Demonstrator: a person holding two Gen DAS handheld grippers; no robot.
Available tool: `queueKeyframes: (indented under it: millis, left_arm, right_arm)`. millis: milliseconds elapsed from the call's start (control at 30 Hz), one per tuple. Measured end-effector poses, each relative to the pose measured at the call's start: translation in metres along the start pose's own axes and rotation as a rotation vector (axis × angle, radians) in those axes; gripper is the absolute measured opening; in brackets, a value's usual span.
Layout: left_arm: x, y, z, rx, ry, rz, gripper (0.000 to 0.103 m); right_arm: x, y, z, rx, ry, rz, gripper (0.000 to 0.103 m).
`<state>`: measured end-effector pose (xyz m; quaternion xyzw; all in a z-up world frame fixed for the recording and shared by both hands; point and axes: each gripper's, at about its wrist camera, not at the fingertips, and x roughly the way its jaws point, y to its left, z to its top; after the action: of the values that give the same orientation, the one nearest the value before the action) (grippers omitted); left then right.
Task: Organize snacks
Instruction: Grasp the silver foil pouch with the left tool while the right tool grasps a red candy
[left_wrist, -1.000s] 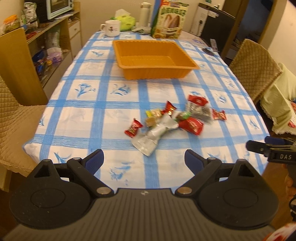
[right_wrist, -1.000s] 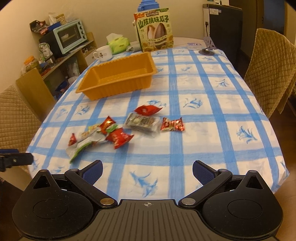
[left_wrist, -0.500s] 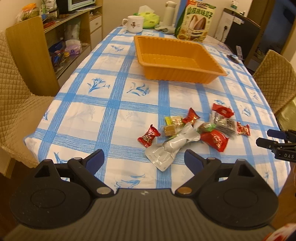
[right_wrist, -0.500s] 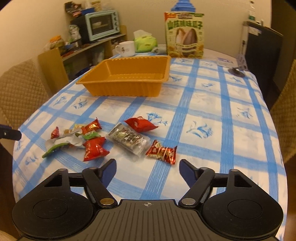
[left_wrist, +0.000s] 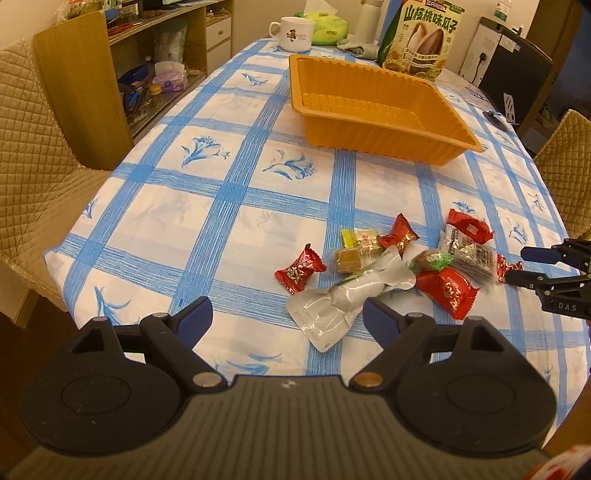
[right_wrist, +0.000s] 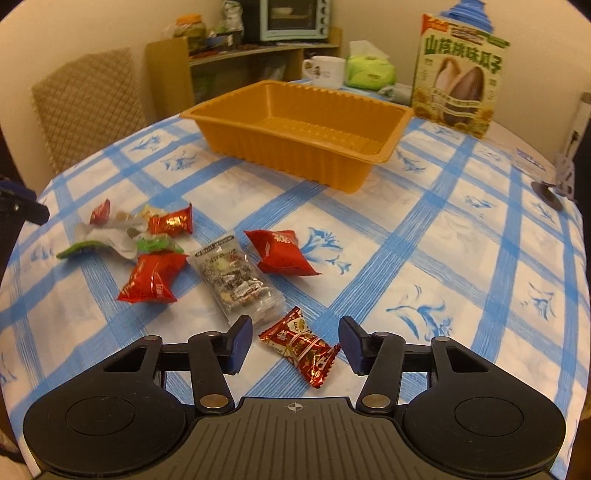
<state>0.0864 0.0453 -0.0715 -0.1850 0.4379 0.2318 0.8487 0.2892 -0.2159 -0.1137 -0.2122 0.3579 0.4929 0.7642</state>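
Jaws spread wide on both grippers, neither holding anything — the right gripper (right_wrist: 295, 341) sits low over the bench (right_wrist: 461, 236) with a red-and-gold candy (right_wrist: 300, 345) lying between its fingers, untouched. The left gripper (left_wrist: 286, 319) hovers near a silver pouch (left_wrist: 345, 304) at the edge of the scattered snacks. An orange tray (right_wrist: 295, 129) stands well apart behind them.

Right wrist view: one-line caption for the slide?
Open right gripper straddles a red candy on the checked tablecloth, other snacks to its left, empty orange tray beyond.
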Motion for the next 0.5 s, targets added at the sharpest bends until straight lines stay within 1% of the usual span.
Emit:
queueKeyframes:
  millis: [267,333,367,500]
  left_arm:
    - [0.007,-0.008,-0.002,0.004,0.013,0.005,0.083]
    - [0.008,-0.011,-0.003,0.014,0.013,0.001,0.083]
    - [0.009,-0.013,-0.003,0.021,0.013,-0.001,0.083]
    - [0.015,-0.018,-0.004,0.056,0.019,-0.007,0.079]
  right_arm:
    - [0.014,-0.004,-0.001,-0.044,0.041,0.061,0.043]
    - [0.015,-0.003,-0.003,-0.048,0.048,0.06,0.036]
    - [0.014,-0.003,-0.005,-0.039,0.044,0.069,0.031]
    - [0.012,-0.002,-0.007,-0.011,0.039,0.053,0.026]
